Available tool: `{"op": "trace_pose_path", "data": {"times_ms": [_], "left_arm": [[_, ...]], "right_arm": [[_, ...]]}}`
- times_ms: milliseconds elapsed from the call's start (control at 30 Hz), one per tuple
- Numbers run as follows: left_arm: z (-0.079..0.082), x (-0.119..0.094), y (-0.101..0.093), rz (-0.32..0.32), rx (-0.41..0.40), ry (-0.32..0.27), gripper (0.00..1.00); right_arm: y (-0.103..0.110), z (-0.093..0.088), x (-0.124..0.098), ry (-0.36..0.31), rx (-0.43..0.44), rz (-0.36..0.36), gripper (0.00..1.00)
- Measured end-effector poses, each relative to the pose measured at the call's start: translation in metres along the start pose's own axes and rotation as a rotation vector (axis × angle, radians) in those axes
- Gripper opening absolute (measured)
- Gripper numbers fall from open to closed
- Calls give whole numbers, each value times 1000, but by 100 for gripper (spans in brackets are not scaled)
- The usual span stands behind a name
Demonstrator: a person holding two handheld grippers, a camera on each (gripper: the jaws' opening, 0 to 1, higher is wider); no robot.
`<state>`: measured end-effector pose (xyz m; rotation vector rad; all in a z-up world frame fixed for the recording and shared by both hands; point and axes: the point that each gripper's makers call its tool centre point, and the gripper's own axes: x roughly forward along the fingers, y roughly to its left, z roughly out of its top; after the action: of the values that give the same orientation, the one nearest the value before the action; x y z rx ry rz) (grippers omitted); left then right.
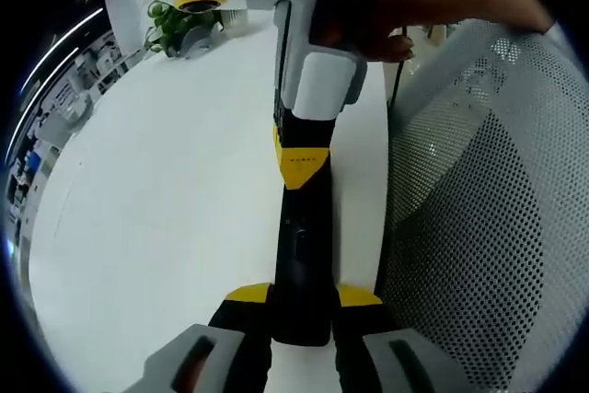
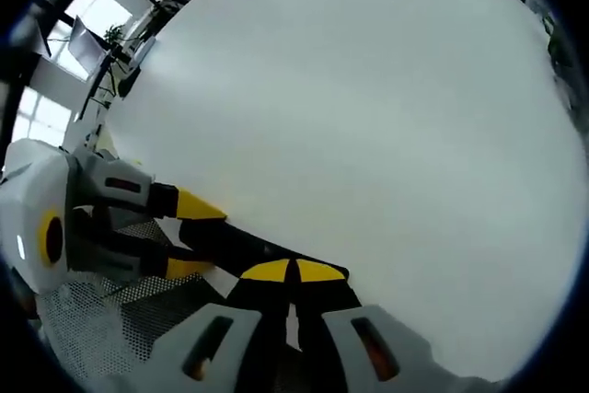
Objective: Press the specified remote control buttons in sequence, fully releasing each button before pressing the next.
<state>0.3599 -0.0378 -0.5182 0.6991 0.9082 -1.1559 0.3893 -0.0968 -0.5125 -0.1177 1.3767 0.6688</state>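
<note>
Left gripper view | we see left gripper [image 1: 302,319] clamped on remote [image 1: 302,264], 6 o'clock, over white table [image 1: 166,209] | right gripper [image 1: 299,177] tips closed together, touching remote at 12 o'clock.

Your table [image 1: 175,200] lies wide open and bare ahead and to the left. A mesh chair back [image 1: 488,227] crowds its right edge. A potted plant [image 1: 170,25] sits at the far corner. The remote [image 1: 302,255] spans between both tongs.
</note>
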Motion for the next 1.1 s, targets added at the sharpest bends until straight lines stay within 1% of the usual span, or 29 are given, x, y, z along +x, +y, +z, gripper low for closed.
{"op": "trace_pose_path", "data": {"times_ms": [133,200,233,367,633,767,900,1100], "left_arm": [[0,0,0,0,-1,-3,24],[0,0,0,0,0,-1,24],[0,0,0,0,0,-1,24],[0,0,0,0,0,-1,24],[0,-1,0,1,3,-1,24],[0,-1,0,2,-9,2,24],[1,-1,0,4,-16,0,24],[1,0,1,5,-24,-1,24]], "right_arm": [[0,1,0,-2,2,6,0],[6,1,0,-3,21,49,0],[8,1,0,-3,28,59,0],[5,3,-1,-20,0,27,0],[1,4,2,-17,-6,18,0],[2,4,3,-18,-39,6,0],[1,4,4,-35,-62,-3,0],[3,6,5,-44,-136,-29,0]]}}
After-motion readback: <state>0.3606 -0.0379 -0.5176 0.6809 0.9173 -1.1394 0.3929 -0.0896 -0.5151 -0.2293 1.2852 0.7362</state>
